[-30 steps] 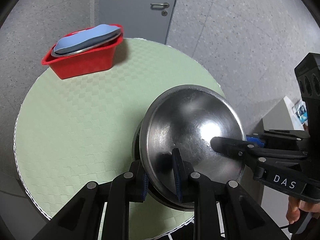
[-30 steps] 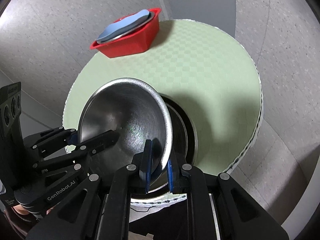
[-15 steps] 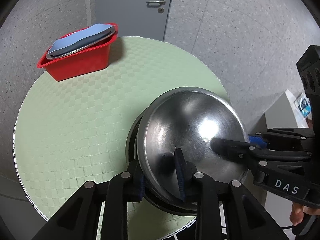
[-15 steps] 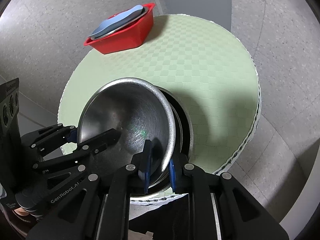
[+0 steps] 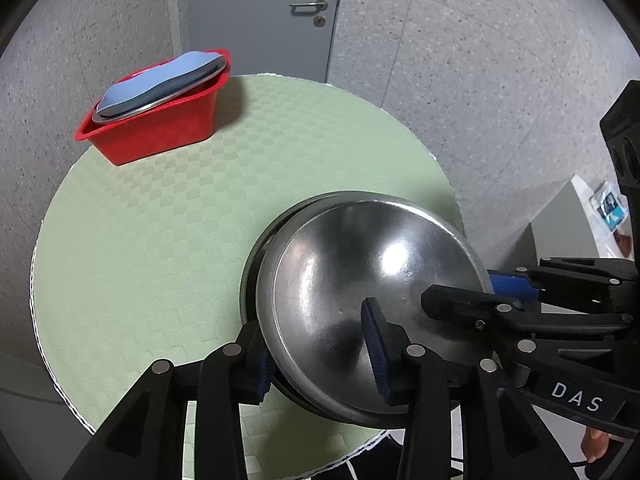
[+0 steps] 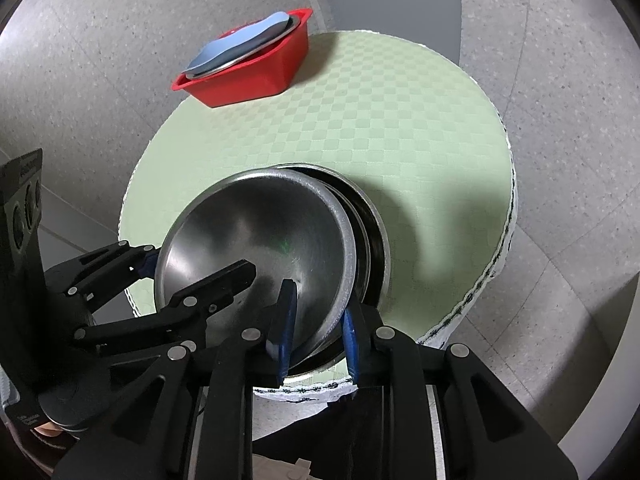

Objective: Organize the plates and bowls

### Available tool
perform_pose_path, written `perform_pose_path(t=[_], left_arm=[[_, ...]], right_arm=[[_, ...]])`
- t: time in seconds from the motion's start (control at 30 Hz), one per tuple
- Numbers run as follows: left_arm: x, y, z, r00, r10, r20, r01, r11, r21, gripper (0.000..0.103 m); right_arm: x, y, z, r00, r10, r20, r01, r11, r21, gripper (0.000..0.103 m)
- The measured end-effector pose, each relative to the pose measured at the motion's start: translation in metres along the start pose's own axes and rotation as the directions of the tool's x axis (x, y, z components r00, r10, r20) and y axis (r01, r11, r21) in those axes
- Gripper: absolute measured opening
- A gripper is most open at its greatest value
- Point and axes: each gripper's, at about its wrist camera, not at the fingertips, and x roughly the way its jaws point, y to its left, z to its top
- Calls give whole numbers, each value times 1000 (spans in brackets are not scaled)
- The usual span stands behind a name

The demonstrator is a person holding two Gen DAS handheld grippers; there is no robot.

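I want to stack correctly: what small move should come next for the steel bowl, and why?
Probably lower the steel bowl a little further and level it. It sits tilted, only partly inside the lower bowl, with both the left claw and right claw straddling its rim, jaws apparently opening.

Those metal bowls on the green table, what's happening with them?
A person is working two grippers at once. The left hand-held gripper and the right hand-held gripper each straddle the rim of one steel bowl, with one finger inside and one outside. The bowl sits tilted in a second bowl on the table, not yet level. At the far edge a red bin holds a blue plate atop a metal one.
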Motion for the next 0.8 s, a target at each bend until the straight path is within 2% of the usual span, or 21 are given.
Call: perform_pose_path(t=[0.4, 0.47, 0.5, 0.57, 0.6, 0.63, 0.7, 0.8], left_arm=[[-7, 2, -2, 1000, -7, 1, 7, 1000, -13, 47], [-10, 2, -3, 1000, -12, 4, 12, 1000, -18, 48], [-14, 3, -3, 1000, -20, 15, 20, 999, -25, 50], [-21, 5, -2, 999, -7, 38, 8, 999, -36, 66], [-26, 7, -3, 998, 13, 60, -10, 999, -43, 82], [-32, 10, -4, 996, 24, 91, -19, 998, -53, 86], [-38, 16, -6, 993, 30, 114, -22, 997, -71, 86], [-38, 34, -13, 990, 59, 125, -41, 989, -140, 89]], right_arm=[[-10, -8, -6, 999, -10, 43, 9, 999, 33, 29], [-12, -10, -8, 998, -16, 55, 14, 999, 41, 33], [-13, -11, -8, 998, -15, 61, 12, 999, 47, 36], [-19, -16, -10, 996, -18, 88, 12, 998, 69, 41], [-21, -19, -10, 995, -22, 98, 15, 997, 79, 43], [-24, -21, -11, 994, -24, 106, 15, 996, 86, 50], [-27, -25, -10, 992, -34, 123, 21, 994, 104, 60], [-29, -31, -10, 989, -45, 142, 26, 991, 128, 64]])
